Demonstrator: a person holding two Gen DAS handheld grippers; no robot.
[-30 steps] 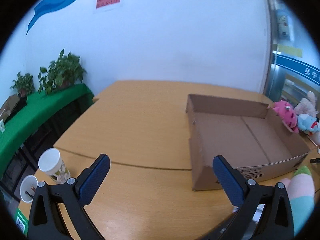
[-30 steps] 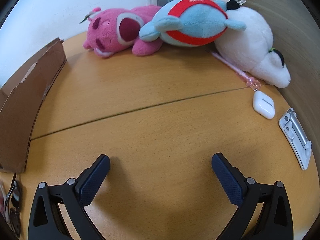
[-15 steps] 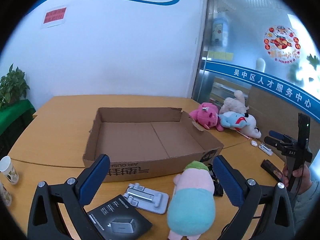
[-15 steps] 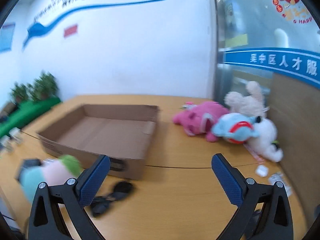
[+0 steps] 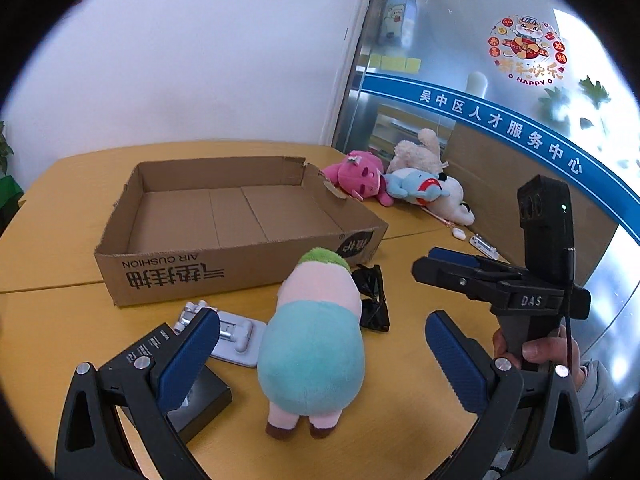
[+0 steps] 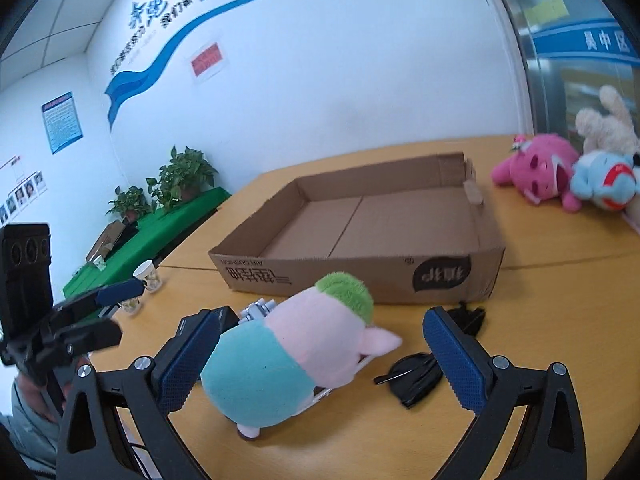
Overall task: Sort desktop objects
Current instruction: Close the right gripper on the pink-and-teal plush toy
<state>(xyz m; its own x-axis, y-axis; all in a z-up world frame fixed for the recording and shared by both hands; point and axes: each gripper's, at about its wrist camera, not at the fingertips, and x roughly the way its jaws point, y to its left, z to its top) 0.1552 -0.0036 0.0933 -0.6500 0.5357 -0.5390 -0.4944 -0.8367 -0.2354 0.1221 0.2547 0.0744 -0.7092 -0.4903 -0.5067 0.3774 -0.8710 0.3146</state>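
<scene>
Plush toy (image 5: 312, 344), pink with a teal lower half and a green tuft, is standing head-down on the wooden table (image 5: 52, 320), nearest to both cameras. Left gripper (image 5: 320, 360) is hovering over it with jaws spread wide, blue pads flanking the toy without touching. Right gripper (image 6: 316, 356) is doing likewise from the other side, jaws spread, toy sitting between the pads. In the left wrist view the right gripper (image 5: 452, 262) is showing side-on, a hand (image 5: 536, 354) gripping its handle.

Just left of the toy, a grey stand (image 5: 232, 332) is lying flat, and a black booklet (image 5: 200, 396) is lying under the left pad. Black sunglasses (image 5: 372, 300) are lying just right of the toy, close to the box corner.

Behind these, an open cardboard box (image 5: 168, 276) is sitting with nothing visible inside. Farther back on the right, a pink plush (image 5: 356, 176), a blue plush (image 5: 416, 186) and a white plush (image 5: 452, 200) are lying together in a pile. Paper cups (image 6: 148, 276) are standing at the left table edge; potted plants (image 6: 180, 176) are standing beyond on a green-covered bench.
</scene>
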